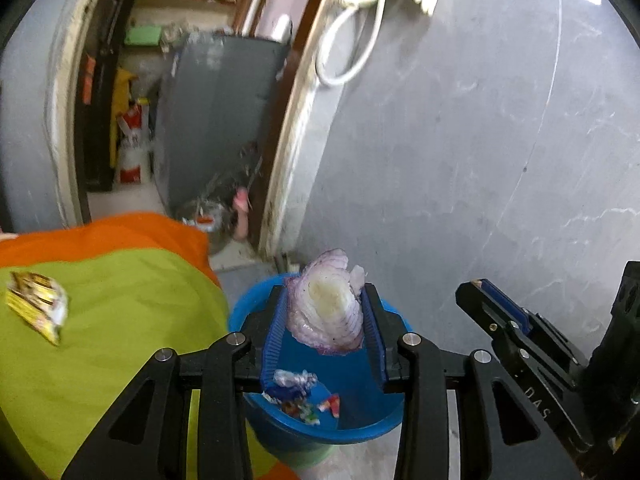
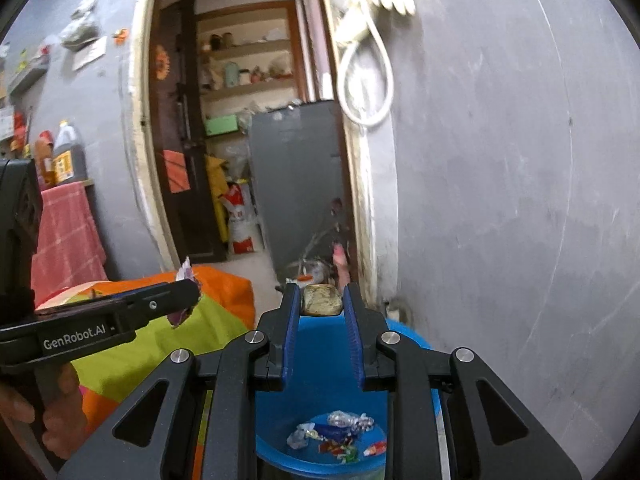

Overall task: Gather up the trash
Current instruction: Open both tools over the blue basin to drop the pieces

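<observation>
My left gripper point(image 1: 325, 304) is shut on a purple-white onion piece point(image 1: 328, 304) and holds it above the blue bin point(image 1: 256, 304). The bin holds several crumpled wrappers point(image 1: 298, 394). My right gripper point(image 2: 321, 300) is shut on a brownish-yellow lump of trash point(image 2: 321, 300) over the same blue bin point(image 2: 320, 364), with wrappers point(image 2: 340, 434) at its bottom. The left gripper also shows in the right wrist view point(image 2: 188, 300), at the left, with the onion peel sticking out. A yellow wrapper point(image 1: 38, 304) lies on the green-orange cloth point(image 1: 120, 320).
A grey wall point(image 1: 460, 140) stands right behind the bin. An open doorway point(image 2: 240, 140) leads to shelves, a grey cabinet point(image 2: 296, 184) and sacks. A pink towel point(image 2: 66, 236) and bottles point(image 2: 68, 152) are at the far left.
</observation>
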{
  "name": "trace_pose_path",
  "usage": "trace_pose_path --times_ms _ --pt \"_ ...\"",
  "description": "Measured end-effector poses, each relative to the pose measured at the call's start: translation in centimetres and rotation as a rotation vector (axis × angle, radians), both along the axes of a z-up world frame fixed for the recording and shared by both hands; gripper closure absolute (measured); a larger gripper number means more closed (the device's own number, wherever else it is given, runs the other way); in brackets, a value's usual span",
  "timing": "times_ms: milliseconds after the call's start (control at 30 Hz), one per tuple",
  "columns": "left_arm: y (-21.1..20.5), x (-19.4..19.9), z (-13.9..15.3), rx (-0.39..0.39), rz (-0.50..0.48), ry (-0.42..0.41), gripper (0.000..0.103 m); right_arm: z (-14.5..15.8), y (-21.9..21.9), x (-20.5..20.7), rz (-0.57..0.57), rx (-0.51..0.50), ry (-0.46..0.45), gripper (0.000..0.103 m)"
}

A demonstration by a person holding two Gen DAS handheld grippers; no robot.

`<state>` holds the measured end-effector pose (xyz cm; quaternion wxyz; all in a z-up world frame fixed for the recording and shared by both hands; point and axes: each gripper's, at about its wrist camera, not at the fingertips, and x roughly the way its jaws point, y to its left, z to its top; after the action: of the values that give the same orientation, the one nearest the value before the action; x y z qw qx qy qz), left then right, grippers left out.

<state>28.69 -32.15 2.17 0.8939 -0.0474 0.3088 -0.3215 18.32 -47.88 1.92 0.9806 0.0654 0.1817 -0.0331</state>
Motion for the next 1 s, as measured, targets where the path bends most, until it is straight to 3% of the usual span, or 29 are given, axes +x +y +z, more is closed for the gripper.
trace_pose_path --times_ms 233,633,833,1000 --pt "-2.2 2.4 -2.8 0.036 -0.003 0.115 0.069 -2.7 -1.8 1.9 -0.028 0.052 0.056 0.082" --pt "-2.8 3.8 -4.8 0.075 0.020 0.141 0.062 -4.2 -3.4 3.2 -0.037 0.094 0.089 0.073" --pt "-1.2 2.8 -3.6 0.055 0.048 0.080 0.042 -3.2 -3.3 2.2 -0.046 0.093 0.063 0.064" --pt "1.0 1.7 -1.8 0.030 0.100 0.005 0.017 -1.4 -2.9 1.3 -0.048 0.080 0.026 0.052"
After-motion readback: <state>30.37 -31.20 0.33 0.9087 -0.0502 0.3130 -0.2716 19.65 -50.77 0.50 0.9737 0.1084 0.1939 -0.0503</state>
